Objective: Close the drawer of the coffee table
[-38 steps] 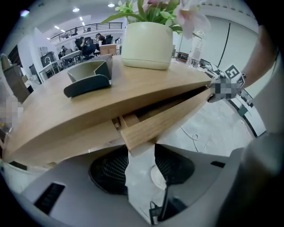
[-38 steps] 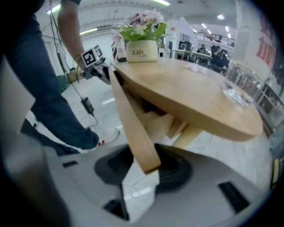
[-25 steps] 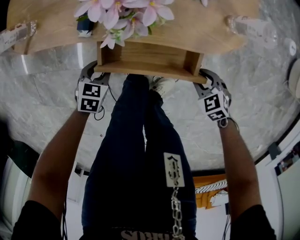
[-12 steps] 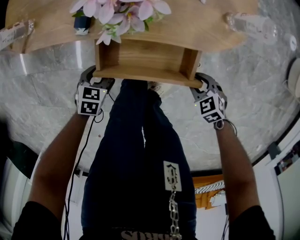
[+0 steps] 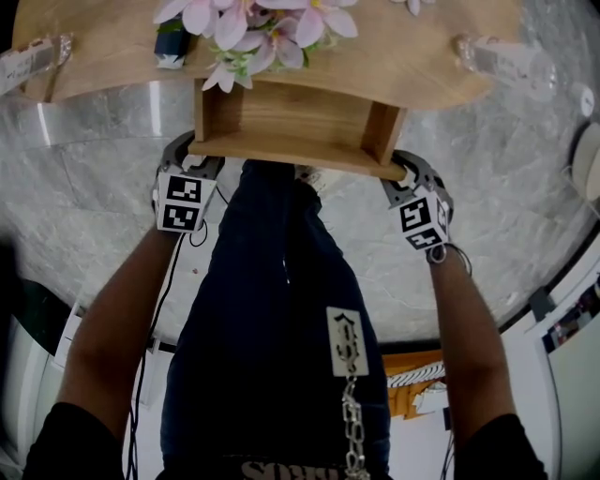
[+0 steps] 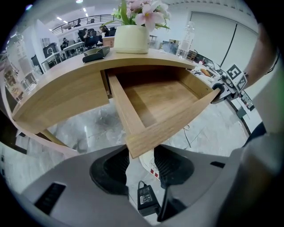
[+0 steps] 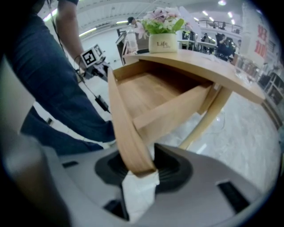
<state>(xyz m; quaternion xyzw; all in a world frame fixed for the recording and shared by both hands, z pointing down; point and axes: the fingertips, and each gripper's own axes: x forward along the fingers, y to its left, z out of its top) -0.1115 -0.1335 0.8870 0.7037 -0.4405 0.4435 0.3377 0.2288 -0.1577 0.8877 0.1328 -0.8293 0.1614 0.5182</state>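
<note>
The drawer (image 5: 291,117) stands pulled well out from under the bench (image 5: 422,66), its bare wooden floor open to view and its front board on the side away from the bench, toward my legs. My left tongs (image 6: 142,153) are spread wide around one end corner of that front board, and the pads appear to press on both faces of the wood; my right tongs (image 7: 141,166) are set narrower and clamp the board's other end, with a scrap of white showing below the wood between the pads. Both point steeply down at the board from the side away from the bench. To close it well, I judge that I should push both ends toward the bench at the same pace, so the drawer runs straight on its slides and does not skew and jam. I would keep the push level instead of bearing down on the board. The flowers (image 5: 253,28) stand on the bench above the drawer, so a slow finish, without a slam, seems wise, and my tongs should come clear of the bench edge before the board meets it.
</note>
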